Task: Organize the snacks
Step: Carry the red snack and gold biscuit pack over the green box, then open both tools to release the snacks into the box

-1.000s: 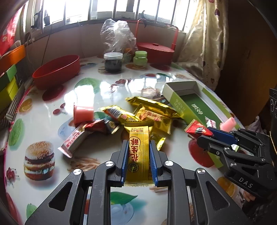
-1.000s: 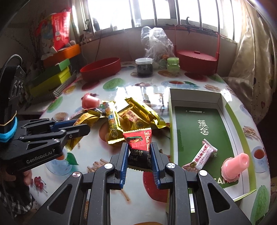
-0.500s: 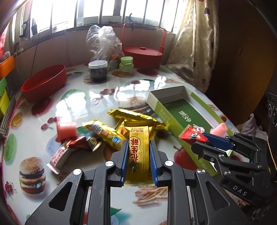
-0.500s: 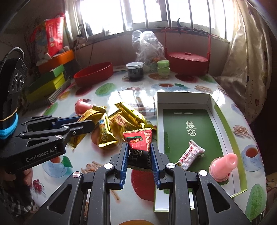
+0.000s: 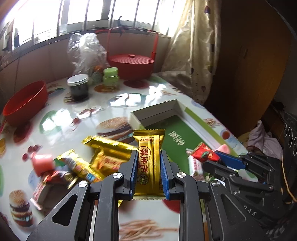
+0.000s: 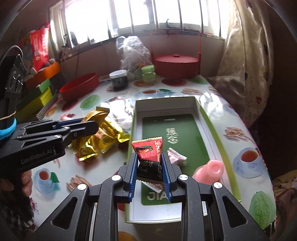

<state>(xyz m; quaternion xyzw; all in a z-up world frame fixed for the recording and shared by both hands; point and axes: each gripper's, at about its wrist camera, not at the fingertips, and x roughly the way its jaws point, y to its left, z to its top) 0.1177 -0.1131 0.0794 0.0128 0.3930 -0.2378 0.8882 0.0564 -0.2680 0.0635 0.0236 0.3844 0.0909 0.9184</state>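
Sunlit windows back a glossy food-print bench (image 6: 232, 115). Left tongs (image 5: 149, 166), lower centre, clench a gold snack packet (image 5: 149, 159); right tongs (image 6: 150, 166) clench a red-and-black packet (image 6: 148, 155) above the green box (image 6: 213, 128), centre-right.

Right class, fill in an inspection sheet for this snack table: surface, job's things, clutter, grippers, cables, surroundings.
Surface: glossy food-print tablecloth.
Job's things: green tray holds a pink-white sweet and a pink jelly cup; gold packets heaped beside it.
Clutter: red bowl, dark jar, green jar, plastic bag, red lidded basket.
Grippers: left gripper shut on gold bar; right gripper shut on red packet.
Cables: nothing seen.
Surroundings: window, curtain, stacked boxes.
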